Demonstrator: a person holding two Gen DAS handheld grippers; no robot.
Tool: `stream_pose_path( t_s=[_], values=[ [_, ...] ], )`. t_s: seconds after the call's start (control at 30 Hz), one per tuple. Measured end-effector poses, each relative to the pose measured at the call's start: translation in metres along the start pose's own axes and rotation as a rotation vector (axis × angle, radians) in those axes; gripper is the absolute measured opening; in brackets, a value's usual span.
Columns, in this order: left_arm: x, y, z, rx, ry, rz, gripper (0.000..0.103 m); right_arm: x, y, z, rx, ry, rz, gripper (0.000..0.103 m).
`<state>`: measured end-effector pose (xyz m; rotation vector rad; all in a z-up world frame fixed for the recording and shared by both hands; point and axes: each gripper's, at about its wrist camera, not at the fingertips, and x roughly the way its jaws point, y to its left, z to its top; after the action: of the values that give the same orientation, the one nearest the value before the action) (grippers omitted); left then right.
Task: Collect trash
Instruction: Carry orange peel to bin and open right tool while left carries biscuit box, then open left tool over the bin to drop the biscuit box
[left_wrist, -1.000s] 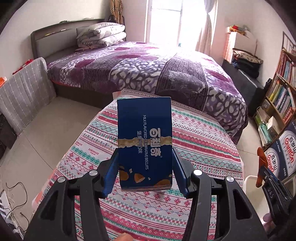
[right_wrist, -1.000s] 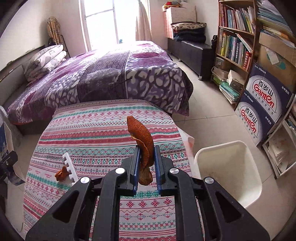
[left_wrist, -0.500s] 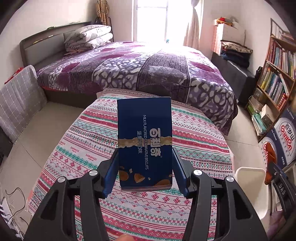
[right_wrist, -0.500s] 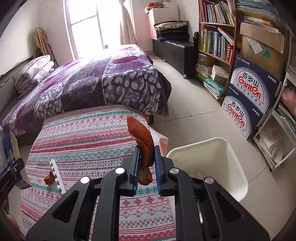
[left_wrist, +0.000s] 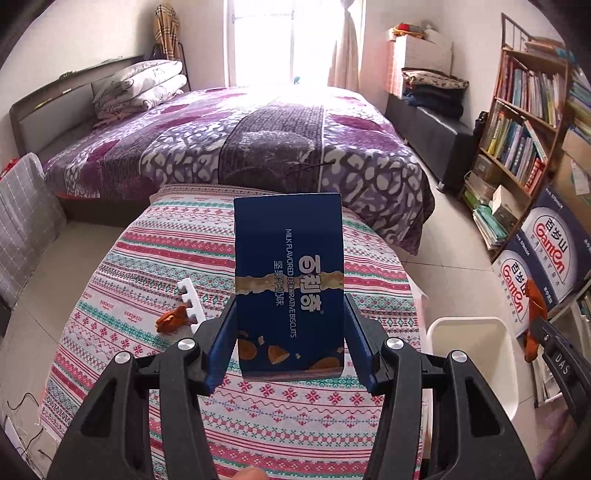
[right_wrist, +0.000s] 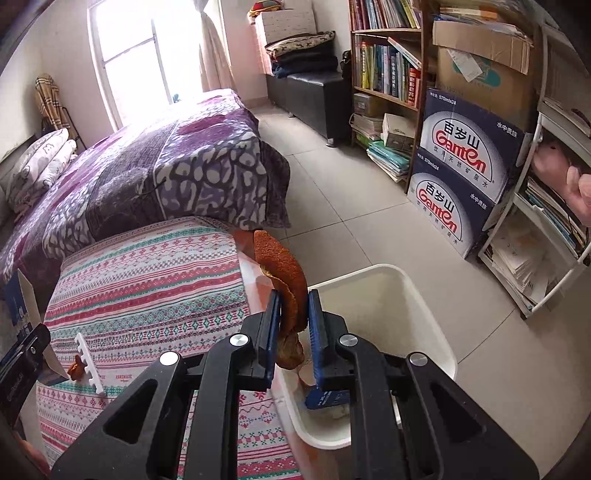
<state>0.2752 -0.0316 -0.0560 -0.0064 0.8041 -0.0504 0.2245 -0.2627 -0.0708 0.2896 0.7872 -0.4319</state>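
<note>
My left gripper (left_wrist: 290, 332) is shut on a blue biscuit box (left_wrist: 290, 280), held upright above the patterned tablecloth (left_wrist: 155, 258). My right gripper (right_wrist: 291, 321) is shut on an orange peel (right_wrist: 282, 269), held over the near left rim of the white bin (right_wrist: 417, 325). The bin also shows in the left wrist view (left_wrist: 469, 354), with the right gripper and peel (left_wrist: 533, 317) beyond it. A small orange peel scrap (left_wrist: 171, 320) and a white comb-like plastic strip (left_wrist: 192, 302) lie on the table. Some trash lies in the bin's bottom.
A bed with a purple quilt (left_wrist: 258, 147) stands behind the table. Blue water cartons (right_wrist: 461, 177), a bookshelf (right_wrist: 388, 66) and a white rack (right_wrist: 546, 229) line the right wall, with tiled floor (right_wrist: 351, 221) between.
Both grippers swung right. My right gripper carried the peel from above the table to over the bin's rim. The left still holds the box above the table.
</note>
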Motion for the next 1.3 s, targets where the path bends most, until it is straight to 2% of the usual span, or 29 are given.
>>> stream_pose_path(
  t_s=[0.23, 0.27, 0.3, 0.33, 0.37, 0.5, 0.77, 0.97, 1.03, 1.1, 1.13, 1.17, 1.3],
  values=[
    [-0.002, -0.041, -0.006, 0.061, -0.01, -0.057, 0.054, 0.001, -0.038, 0.005, 0.068, 0.01, -0.03, 0.016],
    [-0.001, -0.047, -0.007, 0.071, -0.008, -0.067, 0.054, 0.002, -0.042, 0.006, 0.072, 0.013, -0.03, 0.023],
    [-0.001, -0.053, -0.009, 0.081, -0.004, -0.079, 0.054, 0.002, -0.047, 0.006, 0.08, 0.015, -0.03, 0.035],
    [0.0, -0.059, -0.01, 0.089, 0.003, -0.09, 0.054, 0.001, -0.052, 0.007, 0.092, 0.014, -0.036, 0.041],
    [0.001, -0.065, -0.011, 0.096, 0.012, -0.103, 0.054, 0.0, -0.056, 0.006, 0.108, 0.009, -0.045, 0.052],
    [0.002, -0.088, -0.016, 0.123, 0.025, -0.143, 0.054, -0.003, -0.075, 0.008, 0.165, -0.003, -0.057, 0.071],
    [0.003, -0.131, -0.03, 0.178, 0.068, -0.225, 0.054, -0.005, -0.115, 0.01, 0.27, -0.01, -0.143, 0.081],
    [0.003, -0.161, -0.043, 0.227, 0.1, -0.296, 0.054, -0.006, -0.14, 0.012, 0.341, -0.001, -0.173, 0.082],
    [0.004, -0.169, -0.047, 0.243, 0.117, -0.346, 0.055, -0.006, -0.147, 0.013, 0.364, 0.003, -0.178, 0.083],
    [0.005, -0.175, -0.051, 0.271, 0.135, -0.394, 0.062, -0.005, -0.152, 0.014, 0.386, 0.01, -0.176, 0.083],
    [0.006, -0.177, -0.052, 0.278, 0.141, -0.4, 0.072, -0.005, -0.154, 0.014, 0.396, 0.013, -0.174, 0.083],
    [0.007, -0.177, -0.053, 0.278, 0.138, -0.396, 0.075, -0.006, -0.153, 0.014, 0.405, 0.015, -0.172, 0.083],
    [0.015, -0.164, -0.05, 0.26, 0.158, -0.368, 0.075, -0.003, -0.141, 0.013, 0.393, 0.031, -0.156, 0.084]
  ],
)
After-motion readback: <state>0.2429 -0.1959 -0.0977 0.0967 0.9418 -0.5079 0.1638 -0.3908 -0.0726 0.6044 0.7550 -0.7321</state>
